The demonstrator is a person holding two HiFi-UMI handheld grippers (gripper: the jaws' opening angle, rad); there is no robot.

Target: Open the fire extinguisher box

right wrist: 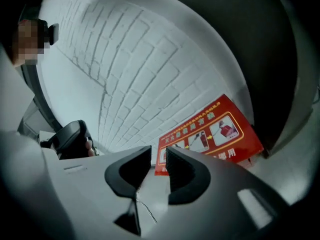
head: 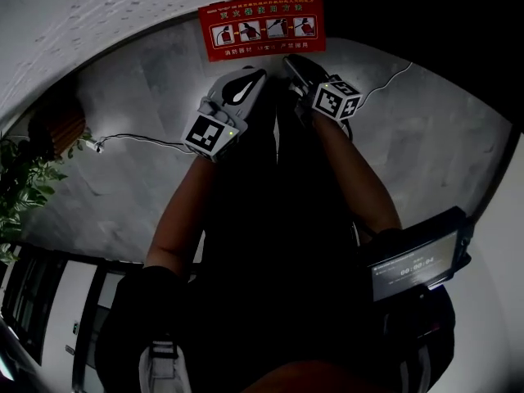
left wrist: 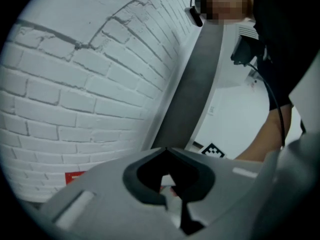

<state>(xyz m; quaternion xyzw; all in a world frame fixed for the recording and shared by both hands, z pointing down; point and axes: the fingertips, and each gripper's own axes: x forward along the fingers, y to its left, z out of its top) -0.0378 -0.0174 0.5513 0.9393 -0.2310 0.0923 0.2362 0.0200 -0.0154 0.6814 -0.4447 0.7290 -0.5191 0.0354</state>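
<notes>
Red box [head: 262, 27] sits top centre of the head view, near both tips, left hand-held gripper [left wrist: 166, 150] pinched shut on nothing, right hand-held gripper [right wrist: 158, 156] slightly apart, empty; it looks like stiff hinged metal, so I'd hook its edge.

From my head view, the red label [head: 262, 27] stands at 12 o'clock, just past my left gripper [head: 250, 79] and right gripper [head: 296, 64]. The white brick wall [head: 98, 15] runs behind it from 10 to 12 and closes that way. The grey floor [head: 123, 187] is open toward 9 and 3, crossed by a thin cable [head: 139, 140] at 9 and a second cable [head: 393, 76] at 2. A plant [head: 20, 178] crowds the far 9 o'clock edge, and my legs [head: 270, 244] fill 6
</notes>
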